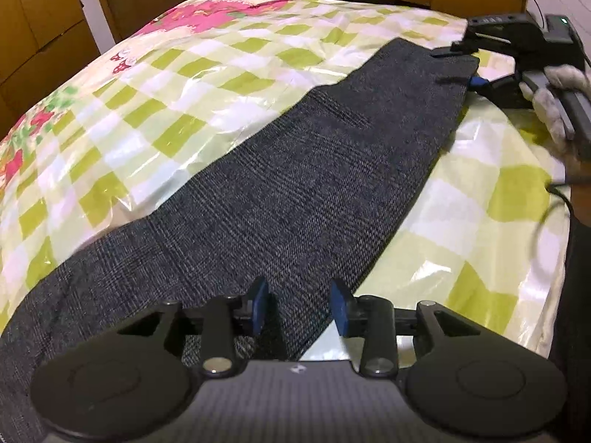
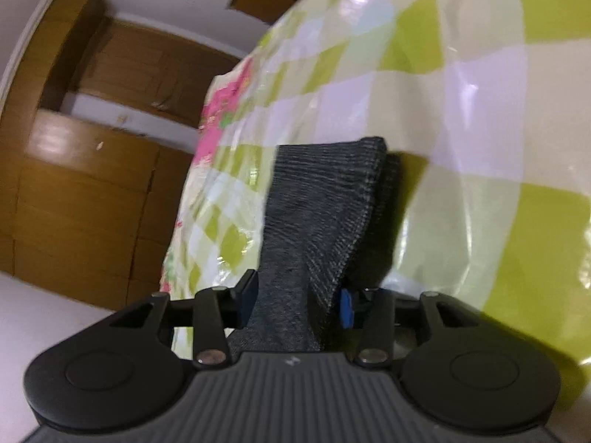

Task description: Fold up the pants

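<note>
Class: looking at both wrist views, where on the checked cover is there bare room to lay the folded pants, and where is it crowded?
Bare: the checked cover between the pants and the pink flowers; also right of the pants, the near corner. Crowded: the far end, where the right claw meets the hem, and around the left claw.

A bed (image 1: 229,85) carries a glossy green-and-white checked cover with pink flowers toward its far end. Dark grey pants (image 1: 280,184) lie directly on it, stretched along the near edge.

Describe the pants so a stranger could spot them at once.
Find the bed's glossy green-and-white checked cover. Stretched diagonally across it lie the pants, one long flat strip. They are the only dark grey woven cloth there, matte against the shiny plastic.
</note>
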The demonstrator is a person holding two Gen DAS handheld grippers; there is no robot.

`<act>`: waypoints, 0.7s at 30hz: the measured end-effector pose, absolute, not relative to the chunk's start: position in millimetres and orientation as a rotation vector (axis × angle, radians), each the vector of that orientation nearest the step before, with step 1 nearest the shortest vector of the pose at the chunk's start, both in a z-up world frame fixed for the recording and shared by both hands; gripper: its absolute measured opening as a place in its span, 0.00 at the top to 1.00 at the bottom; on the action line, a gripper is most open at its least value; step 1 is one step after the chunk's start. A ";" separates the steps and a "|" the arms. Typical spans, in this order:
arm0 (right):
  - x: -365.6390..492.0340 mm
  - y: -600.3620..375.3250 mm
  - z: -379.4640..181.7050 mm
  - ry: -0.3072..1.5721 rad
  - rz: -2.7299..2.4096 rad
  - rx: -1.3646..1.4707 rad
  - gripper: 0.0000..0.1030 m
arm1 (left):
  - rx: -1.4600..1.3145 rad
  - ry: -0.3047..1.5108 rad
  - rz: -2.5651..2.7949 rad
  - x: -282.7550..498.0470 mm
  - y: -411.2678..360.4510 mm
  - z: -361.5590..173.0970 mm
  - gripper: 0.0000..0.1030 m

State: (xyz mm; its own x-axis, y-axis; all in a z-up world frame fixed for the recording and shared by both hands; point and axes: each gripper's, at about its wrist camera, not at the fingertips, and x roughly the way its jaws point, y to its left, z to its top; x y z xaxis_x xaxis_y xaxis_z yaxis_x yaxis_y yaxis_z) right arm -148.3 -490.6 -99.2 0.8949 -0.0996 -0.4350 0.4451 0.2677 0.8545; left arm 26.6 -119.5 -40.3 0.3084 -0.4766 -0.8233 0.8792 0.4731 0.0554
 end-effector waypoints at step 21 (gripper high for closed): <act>-80.3 -476.0 -88.1 0.502 -0.334 1.123 0.91 | 0.361 0.964 -0.773 63.9 -114.5 -51.8 0.34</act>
